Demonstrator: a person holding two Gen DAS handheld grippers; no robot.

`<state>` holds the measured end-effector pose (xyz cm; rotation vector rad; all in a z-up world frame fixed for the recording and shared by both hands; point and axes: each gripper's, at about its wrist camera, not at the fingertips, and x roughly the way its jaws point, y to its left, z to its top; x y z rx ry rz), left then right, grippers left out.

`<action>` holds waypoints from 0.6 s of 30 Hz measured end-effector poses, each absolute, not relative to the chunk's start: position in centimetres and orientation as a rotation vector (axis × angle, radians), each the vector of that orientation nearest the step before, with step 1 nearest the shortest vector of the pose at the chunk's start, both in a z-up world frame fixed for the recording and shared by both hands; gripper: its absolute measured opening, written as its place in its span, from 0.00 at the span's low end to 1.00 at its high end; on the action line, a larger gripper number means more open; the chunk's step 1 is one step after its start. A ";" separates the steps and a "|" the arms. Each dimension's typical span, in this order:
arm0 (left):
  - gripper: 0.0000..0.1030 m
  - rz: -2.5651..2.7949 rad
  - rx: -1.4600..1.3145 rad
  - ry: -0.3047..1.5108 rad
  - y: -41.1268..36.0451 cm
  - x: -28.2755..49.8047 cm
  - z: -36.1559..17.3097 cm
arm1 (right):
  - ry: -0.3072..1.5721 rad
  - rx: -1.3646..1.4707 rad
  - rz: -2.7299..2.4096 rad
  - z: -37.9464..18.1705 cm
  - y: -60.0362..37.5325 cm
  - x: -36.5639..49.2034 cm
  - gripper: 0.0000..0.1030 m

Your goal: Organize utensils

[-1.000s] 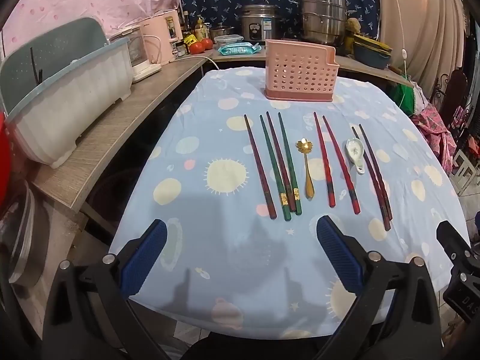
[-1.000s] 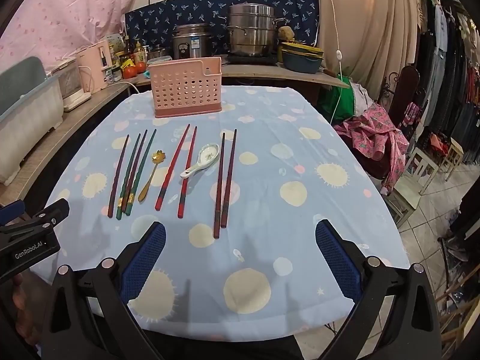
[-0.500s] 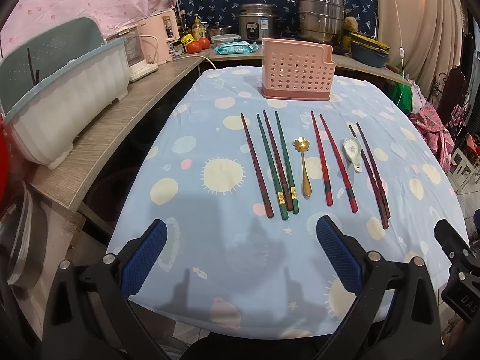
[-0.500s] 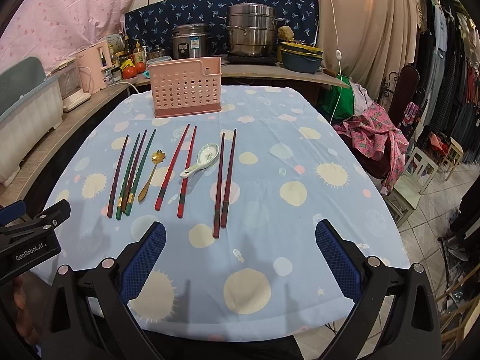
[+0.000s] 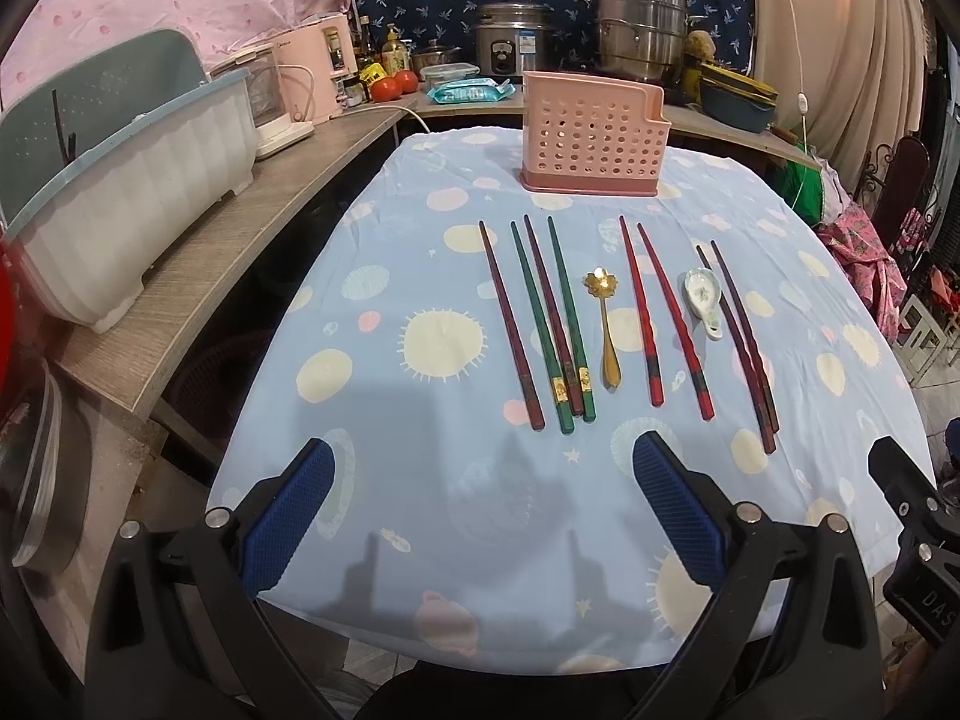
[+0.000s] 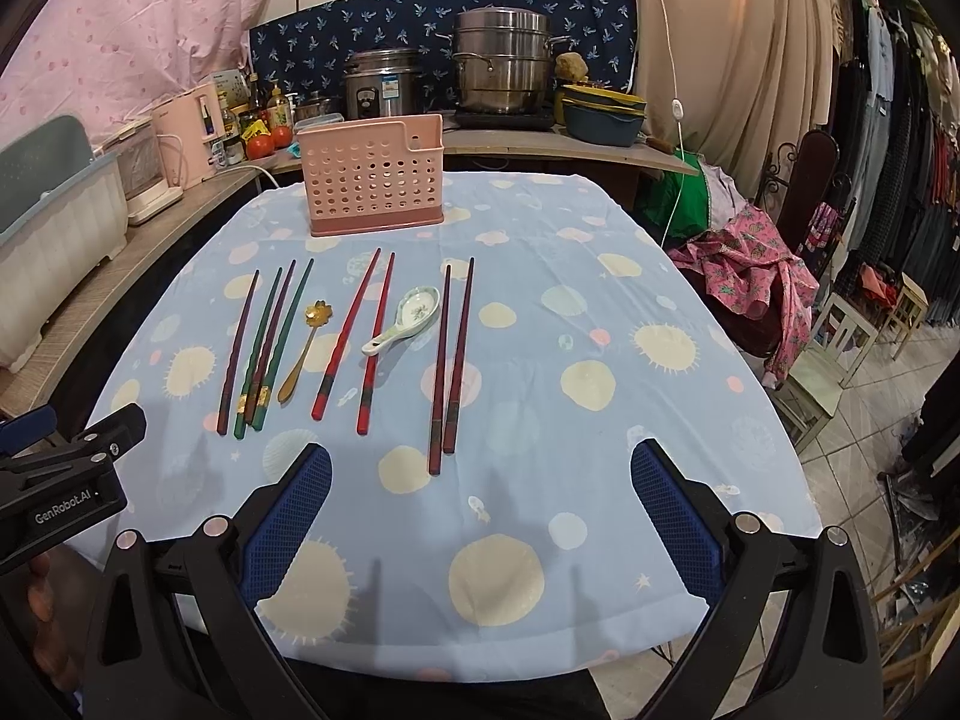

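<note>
A pink perforated utensil holder stands at the far end of the table. In front of it lie rows of chopsticks: green and maroon ones, a red pair, a dark pair. Between them lie a gold spoon and a white ceramic spoon. My left gripper hovers open at the near edge, short of the green chopsticks. My right gripper is open too, just short of the dark pair. Neither holds anything.
The table wears a blue cloth with yellow spots. A wooden counter along the left carries a white dish rack and a pink kettle. Pots line the back. Chairs and hanging clothes crowd the right.
Both grippers have barely moved; the left view has shifted slightly, with the utensils a little higher and further left in frame. Nothing was touched.
</note>
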<state>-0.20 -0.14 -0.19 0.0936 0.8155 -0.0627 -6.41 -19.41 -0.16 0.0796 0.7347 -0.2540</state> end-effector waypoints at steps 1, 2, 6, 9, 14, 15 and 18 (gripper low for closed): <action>0.92 -0.063 0.093 0.816 -0.2 -0.2 -0.2 | 0.736 0.079 -0.254 -0.2 -19.4 -6.4 0.93; 0.92 -0.063 0.093 0.816 -0.1 -0.2 -0.2 | 0.736 0.080 -0.255 -0.2 -19.4 -6.4 0.93; 0.92 -0.064 0.094 0.815 -0.1 -0.2 -0.2 | 0.733 0.081 -0.255 -0.1 -19.4 -6.5 0.93; 0.92 -0.063 0.094 0.815 -0.1 -0.2 -0.2 | 0.733 0.082 -0.255 -0.2 -19.4 -6.4 0.93; 0.92 -0.064 0.094 0.815 -0.1 -0.2 -0.2 | 0.734 0.082 -0.256 -0.2 -19.4 -6.4 0.93; 0.92 -0.064 0.094 0.815 -0.1 -0.2 -0.2 | 0.735 0.083 -0.256 -0.2 -19.4 -6.4 0.93; 0.92 -0.064 0.093 0.815 -0.1 -0.2 -0.2 | 0.737 0.085 -0.258 -0.3 -19.3 -6.5 0.93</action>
